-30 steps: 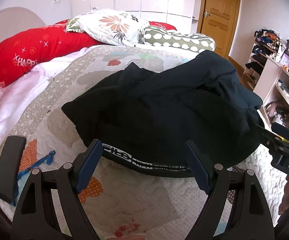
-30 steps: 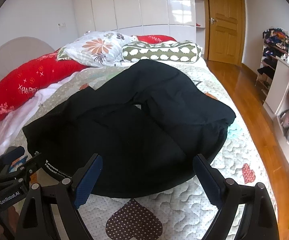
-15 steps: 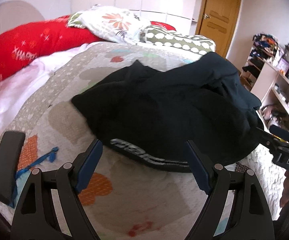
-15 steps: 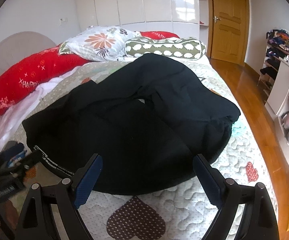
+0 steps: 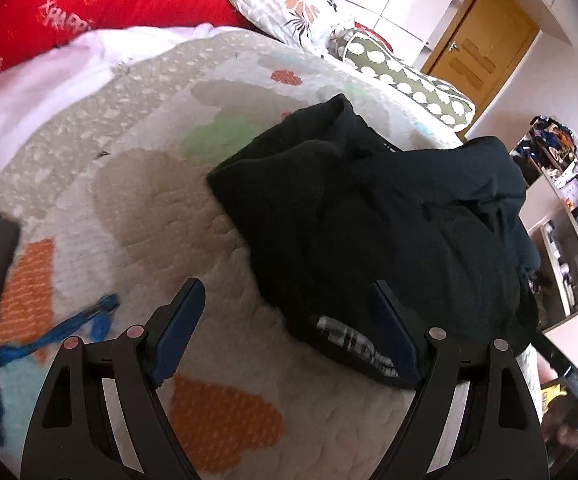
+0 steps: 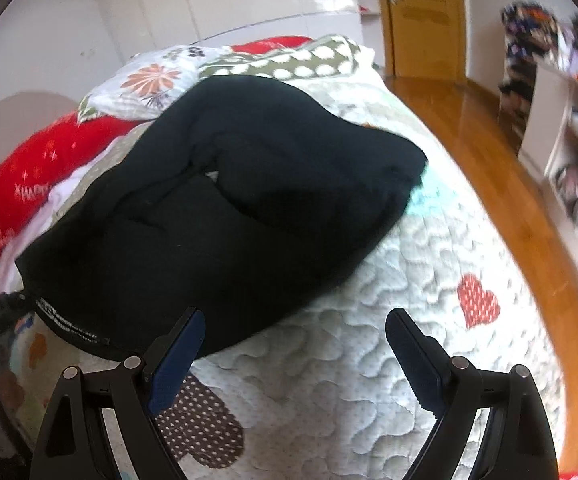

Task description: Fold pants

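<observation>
Both the left claw (image 5: 285, 330) and the right claw (image 6: 295, 354) are released near the waistband (image 5: 355, 350) of the black pants (image 6: 217, 216), so a shallow grasp may catch only one layer and bunch them.

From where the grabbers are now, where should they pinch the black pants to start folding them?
Best bet is the waistband, the thick printed edge of the black pants lying nearest the grippers. It is a firm, flat rim on the quilt, so fingers can slide in low from the near side. The left gripper and right gripper are both open and holding nothing, so each could probably take one end.
</observation>
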Demonstrator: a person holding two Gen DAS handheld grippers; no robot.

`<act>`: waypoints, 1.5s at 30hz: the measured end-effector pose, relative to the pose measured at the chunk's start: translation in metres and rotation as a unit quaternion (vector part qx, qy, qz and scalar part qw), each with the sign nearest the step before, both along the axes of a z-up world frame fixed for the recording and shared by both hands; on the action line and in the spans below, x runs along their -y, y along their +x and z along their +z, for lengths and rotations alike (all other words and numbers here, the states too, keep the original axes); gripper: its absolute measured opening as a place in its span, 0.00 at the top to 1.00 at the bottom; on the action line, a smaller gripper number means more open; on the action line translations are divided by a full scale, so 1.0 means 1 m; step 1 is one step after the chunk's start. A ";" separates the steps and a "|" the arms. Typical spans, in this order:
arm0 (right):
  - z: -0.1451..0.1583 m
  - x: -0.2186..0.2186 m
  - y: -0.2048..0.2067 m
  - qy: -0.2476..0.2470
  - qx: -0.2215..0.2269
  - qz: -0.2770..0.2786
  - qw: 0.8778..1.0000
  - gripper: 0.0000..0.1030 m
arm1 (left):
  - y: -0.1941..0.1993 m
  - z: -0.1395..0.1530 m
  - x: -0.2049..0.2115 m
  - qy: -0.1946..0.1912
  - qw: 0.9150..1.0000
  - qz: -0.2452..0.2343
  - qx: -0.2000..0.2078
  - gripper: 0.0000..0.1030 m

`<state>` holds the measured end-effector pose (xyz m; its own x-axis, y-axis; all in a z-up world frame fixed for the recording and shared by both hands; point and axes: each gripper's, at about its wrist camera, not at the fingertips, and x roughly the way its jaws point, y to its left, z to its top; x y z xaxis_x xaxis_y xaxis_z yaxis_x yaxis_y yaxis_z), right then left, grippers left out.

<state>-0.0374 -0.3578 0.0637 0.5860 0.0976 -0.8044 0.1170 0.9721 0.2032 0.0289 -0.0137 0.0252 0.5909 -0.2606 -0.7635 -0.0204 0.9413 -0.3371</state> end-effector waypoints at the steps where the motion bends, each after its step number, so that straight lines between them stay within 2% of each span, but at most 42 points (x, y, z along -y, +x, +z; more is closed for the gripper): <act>1: -0.002 0.007 0.000 0.011 0.001 -0.005 1.000 0.11 | 0.003 -0.001 0.003 -0.003 1.000 -0.005 0.001 0.19; 4: -0.010 0.019 0.004 0.016 0.004 -0.018 1.000 0.11 | 0.018 -0.006 0.016 -0.003 1.000 -0.028 -0.012 0.19; 6: -0.017 0.026 0.014 0.043 0.000 -0.021 0.999 0.11 | 0.028 -0.010 0.023 -0.006 0.999 -0.040 -0.022 0.19; 9: -0.027 0.039 0.033 0.075 0.000 -0.040 0.996 0.11 | 0.032 -0.009 0.030 0.005 0.999 -0.048 -0.013 0.19; 10: -0.027 0.043 0.038 0.081 0.007 -0.044 0.996 0.13 | 0.033 -0.008 0.032 0.005 0.999 -0.050 -0.012 0.22; 11: -0.029 0.049 0.044 0.086 0.016 -0.053 0.995 0.17 | 0.034 -0.008 0.032 0.004 0.999 -0.049 -0.009 0.38; 12: -0.030 0.057 0.052 0.096 0.024 -0.062 0.993 0.38 | 0.035 -0.008 0.032 0.009 0.999 -0.045 -0.009 0.59; 13: -0.032 0.063 0.061 0.100 0.031 -0.072 0.992 0.68 | 0.037 -0.009 0.032 0.019 0.999 -0.039 -0.011 0.69; 14: -0.033 0.067 0.067 0.096 0.032 -0.078 0.992 0.81 | 0.038 -0.009 0.031 0.026 0.999 -0.028 -0.013 0.82; 15: -0.036 0.070 0.073 0.094 0.028 -0.082 0.992 0.89 | 0.038 -0.009 0.026 0.015 1.000 -0.022 -0.015 0.84; 17: -0.037 0.072 0.075 0.107 0.030 -0.075 0.991 0.95 | 0.033 -0.006 0.017 -0.006 1.000 -0.015 -0.014 0.90; 19: -0.029 0.069 0.067 0.098 0.039 -0.062 0.992 0.96 | 0.024 0.003 0.013 -0.006 1.000 -0.010 -0.003 0.92; 24: 0.009 0.055 0.007 0.077 0.069 -0.009 0.995 0.97 | -0.023 0.034 -0.001 0.001 0.999 -0.025 0.038 0.92; 26: 0.021 0.047 -0.024 0.055 0.071 0.012 0.996 0.97 | -0.039 0.032 -0.009 0.004 0.999 -0.023 0.029 0.92; 29: 0.009 0.044 -0.060 0.065 0.027 0.041 0.997 0.96 | -0.060 0.010 -0.018 0.031 0.999 -0.014 -0.001 0.92; 31: -0.007 0.045 -0.068 0.070 -0.014 0.054 0.996 0.92 | -0.065 -0.005 -0.024 0.023 0.999 -0.008 -0.022 0.92; 33: -0.016 0.055 -0.078 0.069 -0.029 0.034 0.997 0.80 | -0.070 -0.010 -0.027 0.011 1.000 -0.003 -0.024 0.92; 34: -0.015 0.063 -0.081 0.076 -0.025 0.018 0.997 0.67 | -0.072 -0.008 -0.026 0.015 1.000 -0.003 -0.021 0.92; 36: -0.010 0.077 -0.083 0.091 -0.009 -0.018 0.996 0.50 | -0.074 -0.005 -0.020 0.032 0.999 -0.004 -0.016 0.92; 38: -0.006 0.091 -0.080 0.083 0.006 -0.055 0.995 0.50 | -0.075 -0.003 -0.015 0.051 0.999 -0.005 -0.013 0.92; 40: -0.010 0.101 -0.069 0.089 0.008 -0.075 0.993 0.50 | -0.073 -0.006 -0.015 0.052 0.999 -0.002 -0.014 0.92; 43: -0.032 0.110 -0.042 0.115 -0.018 -0.071 0.991 0.49 | -0.070 -0.011 -0.017 0.042 0.999 0.003 -0.019 0.92; 44: -0.035 0.108 -0.037 0.107 -0.006 -0.069 0.992 0.50 | -0.069 -0.011 -0.017 0.042 0.999 0.004 -0.020 0.92; 45: -0.034 0.104 -0.035 0.096 0.012 -0.063 0.993 0.62 | -0.069 -0.010 -0.015 0.047 0.999 0.004 -0.020 0.92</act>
